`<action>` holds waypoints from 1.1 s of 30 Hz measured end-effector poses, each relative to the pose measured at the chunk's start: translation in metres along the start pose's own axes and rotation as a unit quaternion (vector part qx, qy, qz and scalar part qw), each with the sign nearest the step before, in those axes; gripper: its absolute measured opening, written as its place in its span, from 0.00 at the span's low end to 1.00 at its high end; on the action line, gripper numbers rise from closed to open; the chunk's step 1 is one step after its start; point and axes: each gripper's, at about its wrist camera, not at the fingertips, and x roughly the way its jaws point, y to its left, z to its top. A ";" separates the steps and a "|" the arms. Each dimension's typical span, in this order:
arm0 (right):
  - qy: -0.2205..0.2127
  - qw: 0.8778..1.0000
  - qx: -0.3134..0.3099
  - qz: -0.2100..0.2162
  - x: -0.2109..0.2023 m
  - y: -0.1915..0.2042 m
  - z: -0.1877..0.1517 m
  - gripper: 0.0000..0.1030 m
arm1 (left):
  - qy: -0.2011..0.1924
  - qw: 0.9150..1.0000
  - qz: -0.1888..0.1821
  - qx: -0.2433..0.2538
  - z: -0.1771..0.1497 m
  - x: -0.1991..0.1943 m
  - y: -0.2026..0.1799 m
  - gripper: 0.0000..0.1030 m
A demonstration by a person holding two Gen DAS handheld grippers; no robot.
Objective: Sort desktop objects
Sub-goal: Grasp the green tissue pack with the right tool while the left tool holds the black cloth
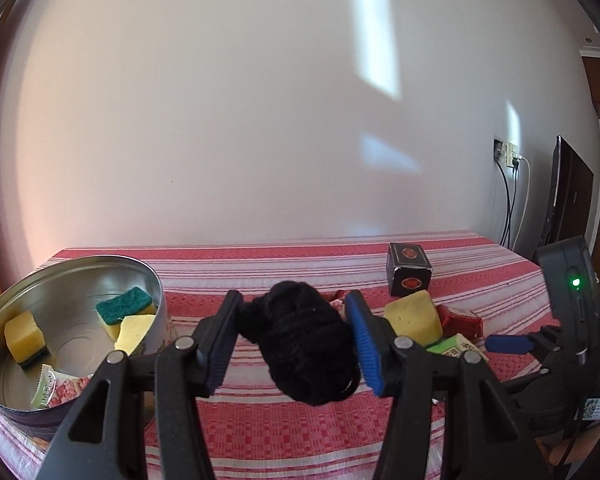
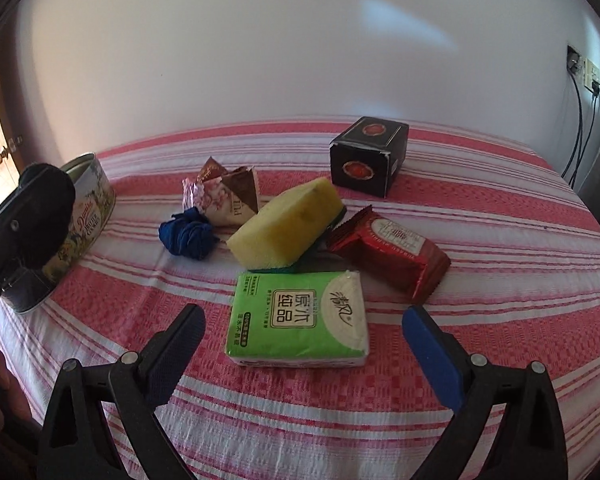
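Black yarn ball (image 1: 302, 344) clamped between the pads of the left gripper (image 1: 296, 338), lifted clear of the red-and-white striped surface (image 1: 260, 432). To the left of those jaws and near, round metal tin (image 1: 156, 280) holding three yellow-and-green sponges and a pink sachet (image 1: 58, 390). To the right of the left jaws, part of the right gripper's black body with a green light.

Right gripper (image 2: 302, 354) spread wide, nothing pressed by either pad; no earlier view given, so nothing said of motion. Between those jaws and just ahead, green tissue pack (image 2: 298, 320) lying flat on the surface, touched by neither pad. Just beyond the pack, yellow sponge (image 2: 288, 226) with a green underside, tilted, its near end touching or almost touching the pack. Right of the sponge, red wrapped packet (image 2: 392, 254), close against it. Left of the sponge, blue crumpled bundle (image 2: 188, 238), and just behind that, brown-and-pink wrappers (image 2: 224, 196). Farthest ahead and to the right, black box (image 2: 366, 160) with red emblems, apart from the rest. At far left, printed side of the tin, partly behind the left gripper's body.
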 end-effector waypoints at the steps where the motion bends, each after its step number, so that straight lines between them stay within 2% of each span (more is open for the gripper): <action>1: 0.017 1.000 -0.004 0.001 0.006 0.001 0.000 0.72 | 0.000 1.000 0.000 0.000 0.000 0.000 0.000 0.52; 2: 0.036 0.999 -0.006 0.003 0.013 0.001 0.000 0.69 | 0.000 1.000 -0.001 -0.001 0.000 -0.001 0.000 0.52; 5: 0.036 0.999 -0.016 0.001 0.010 0.005 -0.001 0.68 | 0.001 1.000 -0.004 -0.005 -0.001 -0.001 0.002 0.52; 8: 0.020 0.999 0.008 0.028 0.008 -0.005 -0.001 0.68 | 0.003 1.000 -0.004 -0.012 -0.002 -0.001 0.004 0.52; 12: -0.049 0.997 0.033 0.053 -0.018 -0.013 -0.008 0.68 | 0.001 1.000 -0.002 -0.012 -0.002 -0.002 0.004 0.52; 18: -0.141 0.987 0.033 0.073 -0.051 0.005 -0.008 0.68 | -0.006 1.000 0.002 -0.018 -0.003 -0.005 0.005 0.52; 23: -0.219 0.974 0.021 0.044 -0.075 0.030 -0.002 0.68 | -0.009 0.999 0.003 -0.035 -0.003 -0.007 0.013 0.52; 26: -0.265 0.963 0.026 0.037 -0.086 0.040 -0.002 0.68 | -0.007 0.999 0.003 -0.042 -0.003 -0.006 0.016 0.52; 29: -0.309 0.951 0.022 0.007 -0.090 0.052 -0.005 0.68 | -0.008 0.999 0.006 -0.044 -0.004 -0.007 0.017 0.52; 31: -0.322 0.946 0.017 -0.015 -0.091 0.058 -0.008 0.68 | -0.007 0.999 0.006 -0.047 -0.004 -0.008 0.019 0.52; 33: -0.328 0.944 0.017 -0.019 -0.094 0.061 -0.008 0.68 | -0.006 0.999 0.007 -0.051 -0.005 -0.009 0.021 0.52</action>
